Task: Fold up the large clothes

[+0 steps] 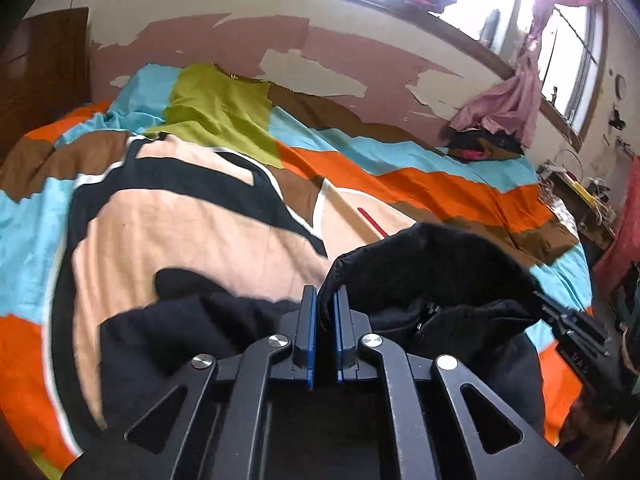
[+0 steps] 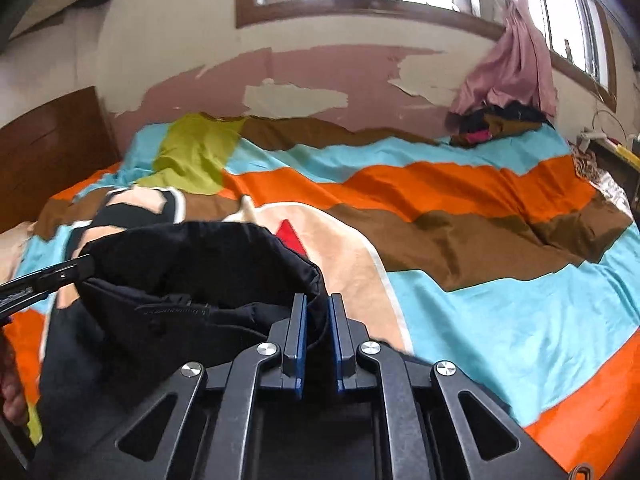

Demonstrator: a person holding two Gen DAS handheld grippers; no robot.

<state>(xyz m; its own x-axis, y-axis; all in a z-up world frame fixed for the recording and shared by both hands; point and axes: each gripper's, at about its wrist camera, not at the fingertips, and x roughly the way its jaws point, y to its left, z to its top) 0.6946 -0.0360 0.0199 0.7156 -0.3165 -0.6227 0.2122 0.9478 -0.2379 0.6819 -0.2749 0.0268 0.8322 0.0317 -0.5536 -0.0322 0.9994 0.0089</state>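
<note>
Left gripper point(image 1: 326, 300) and right gripper point(image 2: 318, 308) each clamp the black jacket's point(image 2: 192, 264) soft, floppy, bulky hem over the striped bedspread point(image 2: 480, 300); edge grips seem best.

Striped bedspread point(image 2: 460, 220), pink curtain point(image 2: 516, 68)

The left gripper point(image 1: 326, 300) has its blue pads nearly together, pinching black cloth between them. The right gripper point(image 2: 318, 308) grips the same way, its jaws a little wider, level with the left and close beside it.
</note>
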